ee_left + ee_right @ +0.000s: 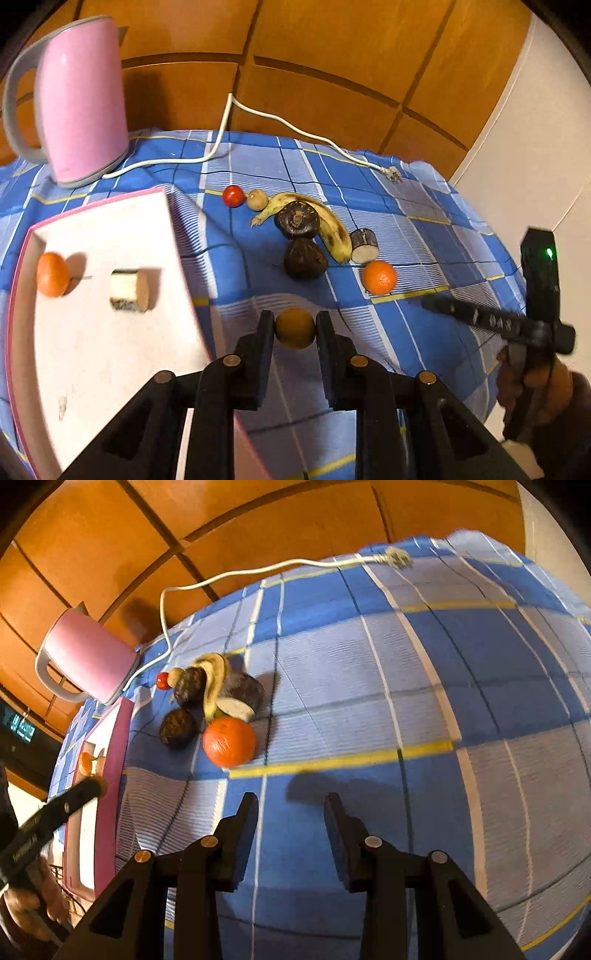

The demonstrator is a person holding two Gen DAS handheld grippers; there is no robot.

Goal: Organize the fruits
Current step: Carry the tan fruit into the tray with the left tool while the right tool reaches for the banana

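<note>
My left gripper (294, 326) is clamped on 1 small round yellow-brown fruit (294, 328), held above the blue checked cloth (424, 236) just right of the tray's near edge. My right gripper (291, 808) hangs over bare cloth with its jaws apart and nothing between them.

Container: 1 white tray with pink rim (110, 350), at the left of the table. Contents: 1 orange (53, 274) near the far left wall, and 1 short pale cylinder piece (129, 291) lying on its side just right of it, the 2 apart.

Still on the cloth, outside the tray: 1 small red fruit (233, 196), 1 small tan round fruit (257, 199) just beside it, 1 banana (328, 225) curving around 1 dark brown round fruit (297, 220), a 2nd dark fruit (305, 258) in front of that, 1 cut cylinder piece (364, 245) at the banana's tip, and 1 loose orange (379, 277) nearest my right gripper.

Pink kettle (83, 103) stands behind the tray; its white cord (280, 120) trails across the cloth, unplugged.
</note>
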